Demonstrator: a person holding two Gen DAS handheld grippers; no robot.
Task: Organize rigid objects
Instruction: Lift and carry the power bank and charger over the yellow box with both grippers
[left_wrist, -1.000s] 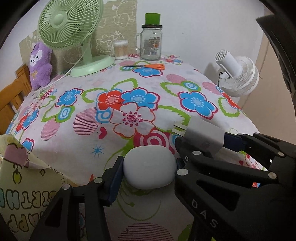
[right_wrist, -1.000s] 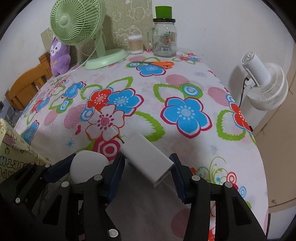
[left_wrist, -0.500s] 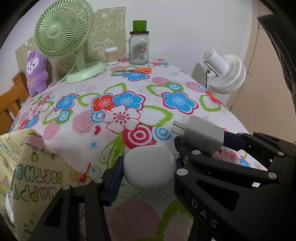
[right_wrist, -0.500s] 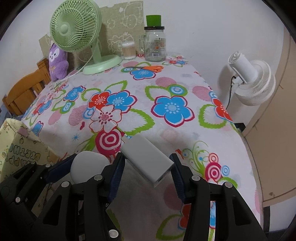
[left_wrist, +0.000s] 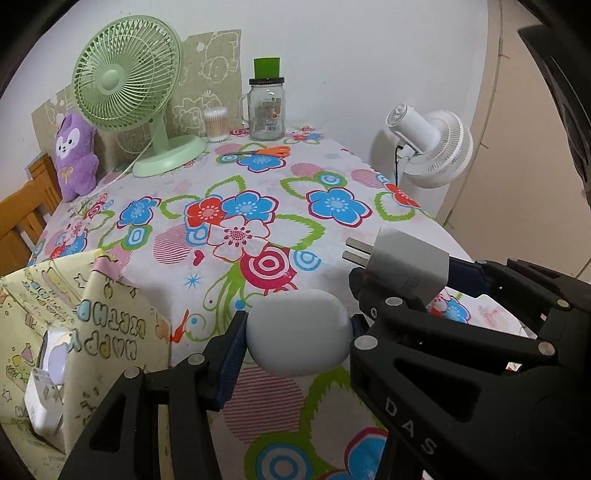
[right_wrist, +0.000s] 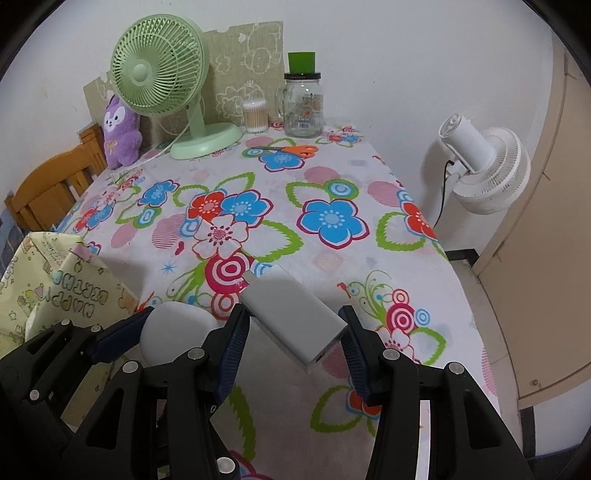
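My left gripper (left_wrist: 297, 338) is shut on a white oval case (left_wrist: 298, 332), held above the near edge of the flowered table (left_wrist: 258, 206). My right gripper (right_wrist: 293, 332) is shut on a grey plug charger (right_wrist: 293, 323); its two prongs show in the left wrist view (left_wrist: 400, 264). The two grippers are side by side, the left one (right_wrist: 168, 334) with the case (right_wrist: 177, 328) just left of the right one. A yellow birthday-print bag (left_wrist: 62, 332) stands open at the left, below the table edge; it also shows in the right wrist view (right_wrist: 48, 280).
At the table's far end stand a green fan (left_wrist: 129, 85), a purple plush (left_wrist: 75, 158), a cotton-swab tub (left_wrist: 216, 125), a glass jar (left_wrist: 266, 109) and orange scissors (left_wrist: 264, 151). A white fan (left_wrist: 432, 151) stands right of the table, a wooden chair (right_wrist: 48, 188) at the left.
Both grippers have drawn back and up from the table with their objects still held. More of the table and the open bag now show.
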